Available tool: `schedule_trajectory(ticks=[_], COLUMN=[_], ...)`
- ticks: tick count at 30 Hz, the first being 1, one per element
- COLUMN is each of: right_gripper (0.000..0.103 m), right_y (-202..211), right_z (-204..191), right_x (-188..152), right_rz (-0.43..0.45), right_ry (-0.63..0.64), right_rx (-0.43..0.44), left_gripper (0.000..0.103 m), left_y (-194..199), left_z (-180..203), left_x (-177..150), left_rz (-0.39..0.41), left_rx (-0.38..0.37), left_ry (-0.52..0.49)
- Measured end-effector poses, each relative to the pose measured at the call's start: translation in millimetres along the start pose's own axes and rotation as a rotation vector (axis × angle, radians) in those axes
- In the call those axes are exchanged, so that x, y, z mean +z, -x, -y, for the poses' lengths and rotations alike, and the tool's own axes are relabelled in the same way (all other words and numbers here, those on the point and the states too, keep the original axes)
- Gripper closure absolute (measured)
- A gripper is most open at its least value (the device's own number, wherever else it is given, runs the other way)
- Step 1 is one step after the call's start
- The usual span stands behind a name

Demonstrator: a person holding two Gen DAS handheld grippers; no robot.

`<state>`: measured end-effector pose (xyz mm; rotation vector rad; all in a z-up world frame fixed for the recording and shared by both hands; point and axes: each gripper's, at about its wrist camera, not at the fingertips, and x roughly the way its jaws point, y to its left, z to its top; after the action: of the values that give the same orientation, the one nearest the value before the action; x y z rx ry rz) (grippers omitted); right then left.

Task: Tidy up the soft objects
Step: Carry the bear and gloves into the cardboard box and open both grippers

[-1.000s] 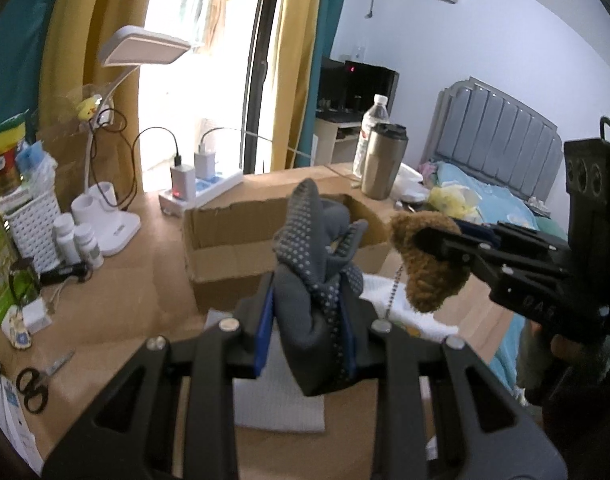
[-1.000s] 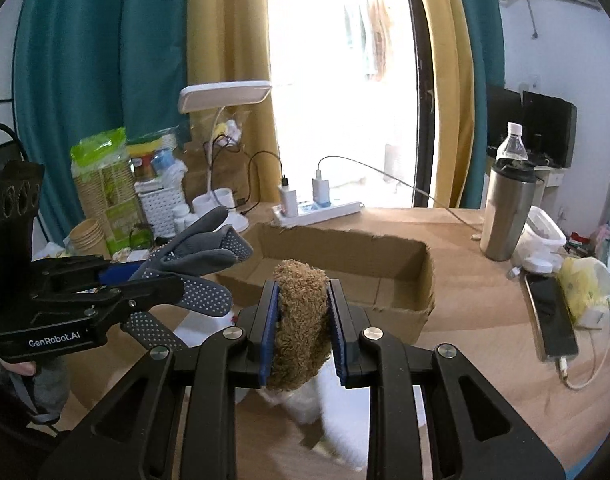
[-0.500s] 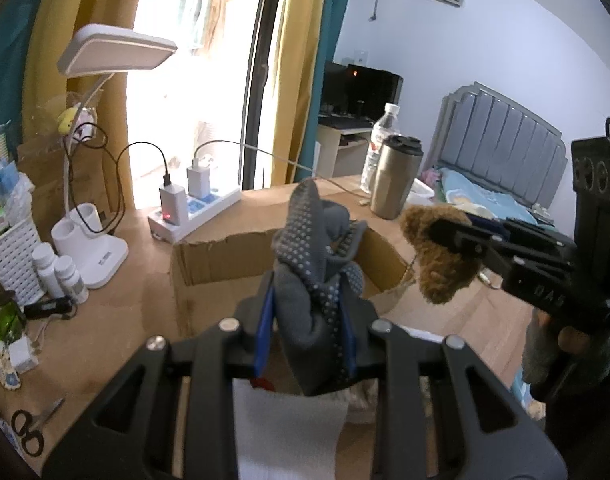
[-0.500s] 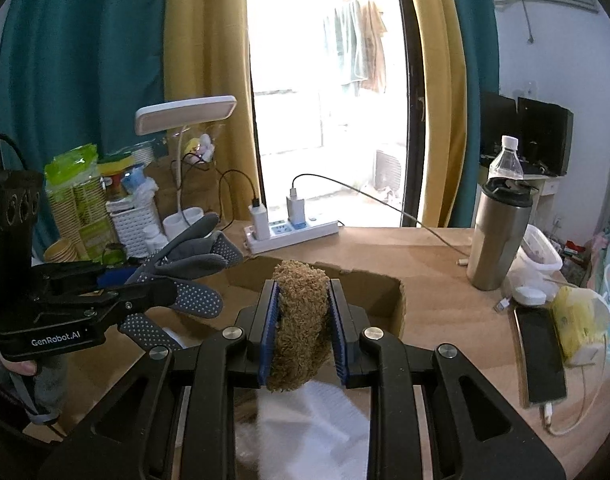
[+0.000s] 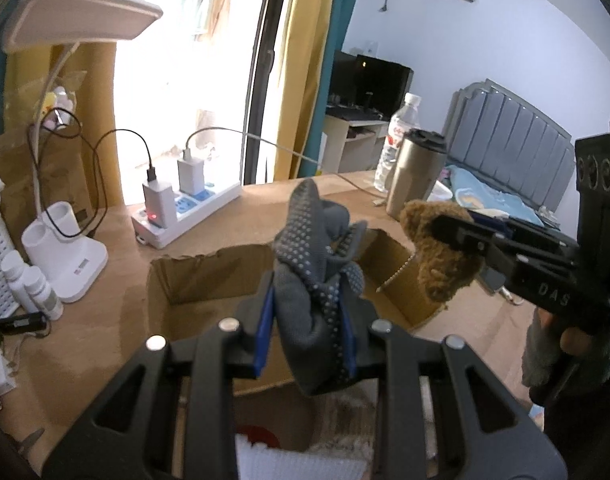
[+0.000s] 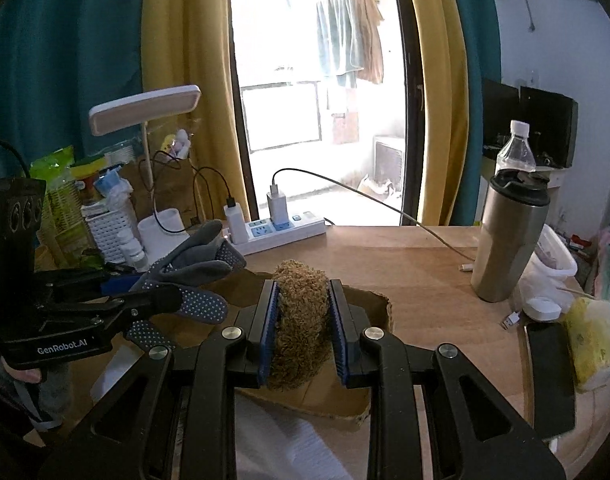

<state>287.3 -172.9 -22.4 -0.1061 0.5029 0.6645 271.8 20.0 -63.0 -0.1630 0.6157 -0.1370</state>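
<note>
My left gripper [image 5: 305, 332] is shut on a grey dotted glove [image 5: 317, 264], held over the near wall of an open cardboard box [image 5: 209, 276]. The same glove [image 6: 193, 272] shows at the left of the right wrist view, in the left gripper [image 6: 145, 296]. My right gripper [image 6: 303, 332] is shut on a brown fuzzy plush toy [image 6: 301, 320] above the box [image 6: 377, 308]. In the left wrist view that plush [image 5: 441, 252] hangs from the right gripper [image 5: 457, 236] over the box's right end, a bead chain dangling below it.
A white cloth [image 5: 297, 460] lies under the grippers in front of the box. Behind the box are a power strip [image 6: 281, 232] with chargers, a white lamp [image 5: 69, 248] and small bottles. A steel tumbler [image 6: 509, 240], a water bottle and a phone [image 6: 549, 376] stand right.
Both grippers have moved forward over the table toward the box, still carrying the glove and the plush. The box now lies right under them and the white cloth has slid below the frame.
</note>
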Motion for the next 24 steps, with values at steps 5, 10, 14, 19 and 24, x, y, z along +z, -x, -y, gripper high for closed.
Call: schedule_trajectory(ticks=[5, 10, 14, 19, 24], right_gripper=[0.076, 0.076, 0.075, 0.074, 0.068], right_y=[-21, -46, -62, -73, -72], right_z=[11, 19, 21, 19, 15], right_x=[-2, -11, -18, -24, -23], right_rz=[-0.016, -0.065, -0.102, -0.131, -0.134], right_ry=[-0.022, -0.047, -0.052, -0.051, -0.056], right_rx=[0.005, 0.017, 0.024, 0.022, 0.008], left_gripper=[0.074, 0.073, 0.073, 0.072, 0.072], left_y=[-26, -53, -70, -80, -77], left_z=[-1, 0, -2, -1, 0], left_x=[2, 0, -4, -8, -8], left_rz=[-0.030, -0.064, -0.103, -0.128, -0.119], left_rx=[-0.005, -0.008, -0.011, -0.011, -0.014], left_ry=[0.005, 0.012, 0.017, 0.021, 0.017])
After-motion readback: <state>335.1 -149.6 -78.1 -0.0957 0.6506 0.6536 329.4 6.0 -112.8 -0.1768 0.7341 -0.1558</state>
